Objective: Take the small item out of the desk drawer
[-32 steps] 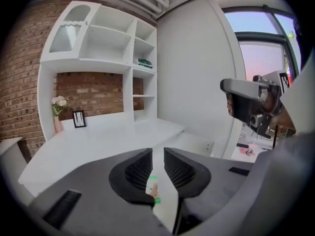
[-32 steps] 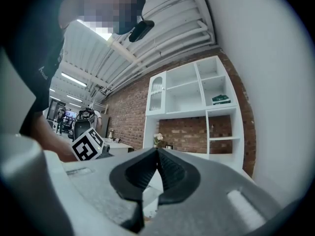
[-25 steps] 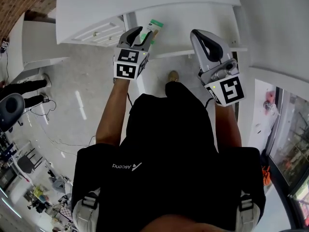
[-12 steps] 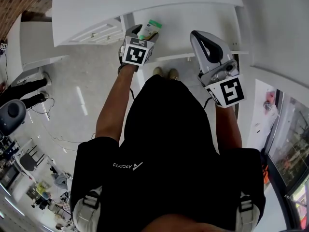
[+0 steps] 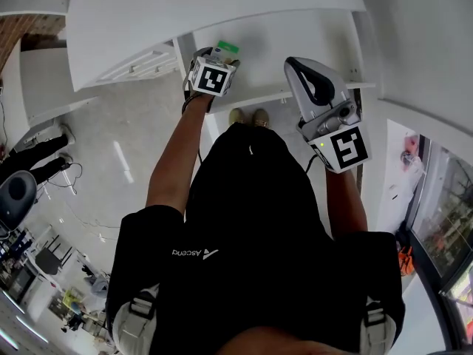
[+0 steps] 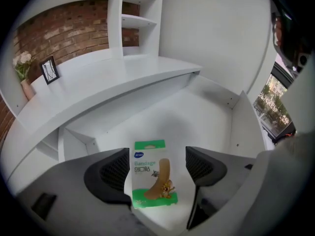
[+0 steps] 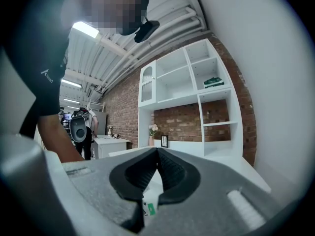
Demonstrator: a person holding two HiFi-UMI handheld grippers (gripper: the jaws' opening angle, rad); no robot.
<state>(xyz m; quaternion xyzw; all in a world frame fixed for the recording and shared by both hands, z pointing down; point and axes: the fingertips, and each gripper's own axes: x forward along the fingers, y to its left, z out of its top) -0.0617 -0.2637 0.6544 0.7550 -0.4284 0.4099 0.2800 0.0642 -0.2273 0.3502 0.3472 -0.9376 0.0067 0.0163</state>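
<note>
**Asker:** Where is the small item?

**Me:** The bandage packet [image 6: 153,173] is green and white with a plaster printed on it. It lies flat on the white floor of the open drawer [image 6: 216,107]. From the head view it sits toward the drawer's left part. It is right between the jaws of my left gripper [image 6: 157,167].

**Asker:** Are you pinching it?

**Me:** No. Those jaws are opening. The pad on the right of that gripper's view stands clear of the packet, with bare drawer floor between them. The other pad is just beside the packet's edge and is not pressing on it.

**Asker:** And your other tongs?

**Me:** My right gripper [image 7: 157,150] is pressed together, tip against tip, with nothing caught between. From the head view I hold it above the right part of the drawer, well apart from the packet.

**Asker:** What lies around the drawer?

**Me:** The white desk top [image 6: 108,82] runs over the drawer's back. At its far left stand a small picture frame [image 6: 49,70] and a vase of pale flowers [image 6: 23,73], in front of a brick wall [image 6: 69,28]. A white shelf unit [image 6: 140,14] rises from the desk beside them. Below, in the head view, are my black shirt [image 5: 251,235] and my bare left forearm [image 5: 174,157] reaching to the drawer.
</note>
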